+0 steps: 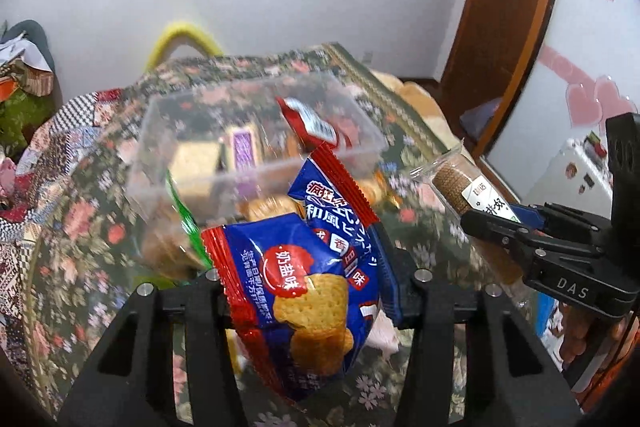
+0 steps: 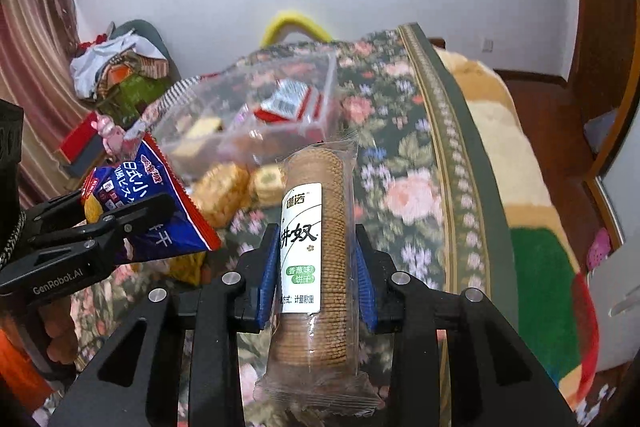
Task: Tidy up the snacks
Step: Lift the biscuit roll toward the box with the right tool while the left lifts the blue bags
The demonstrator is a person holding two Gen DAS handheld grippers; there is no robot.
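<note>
My left gripper (image 1: 308, 291) is shut on a blue and red cracker bag (image 1: 316, 291) and holds it above the table, in front of a clear plastic box (image 1: 224, 131). The box holds a red packet (image 1: 316, 125) and other snacks. My right gripper (image 2: 318, 275) is shut on a clear sleeve of round biscuits (image 2: 320, 255) with a white label, held upright over the table. In the left wrist view the right gripper (image 1: 516, 223) and its sleeve (image 1: 460, 187) are at the right. In the right wrist view the left gripper (image 2: 116, 223) and blue bag (image 2: 160, 211) are at the left.
A floral cloth covers the table (image 2: 400, 147). Loose biscuit packs (image 2: 224, 191) lie on it in front of the box (image 2: 256, 115). The table's right edge (image 2: 452, 147) drops to a bed with a yellow blanket. Clutter and a chair stand at the far left.
</note>
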